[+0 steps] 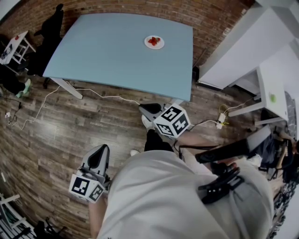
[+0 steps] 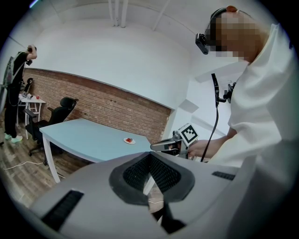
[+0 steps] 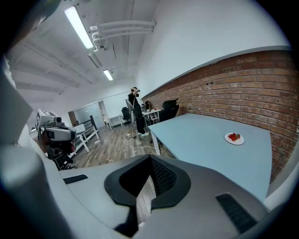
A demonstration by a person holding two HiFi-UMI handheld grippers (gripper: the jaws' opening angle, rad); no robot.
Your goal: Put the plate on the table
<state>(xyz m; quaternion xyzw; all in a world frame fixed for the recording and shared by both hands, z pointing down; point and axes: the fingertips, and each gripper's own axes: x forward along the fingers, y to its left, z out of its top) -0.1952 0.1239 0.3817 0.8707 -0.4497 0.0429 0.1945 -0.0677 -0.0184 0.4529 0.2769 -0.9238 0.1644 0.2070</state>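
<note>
**Plate down on the desk, both jaws empty**

Found the plate (image 1: 154, 42), white and carrying something red, lying flat on the pale blue desk (image 1: 107, 56), toward the far edge by the brick wall (image 1: 117, 7). Placed it well ahead of both pairs of jaws: ahead and a little left of the tips in the left gripper view, ahead and off to the right of the tips in the right gripper view. Saw nothing touching it.

Read the left gripper (image 1: 99, 158) as closed, pads meeting at the tips, only floor showing through the gap behind them, nothing clamped. Read the right gripper (image 1: 150, 108) the same way: tips together, empty. Found both held low beside the person (image 1: 187, 196), over the wooden floor (image 1: 56, 130) and short of the near desk edge, the right jaws nearer that edge than the left.

Judged the end state met: plate set down and standing free, so no reason for either pair of jaws to be apart or reaching. Judged the low carry a resting posture, keeping the jaws clear of the desk edge and the plate undisturbed.
</note>
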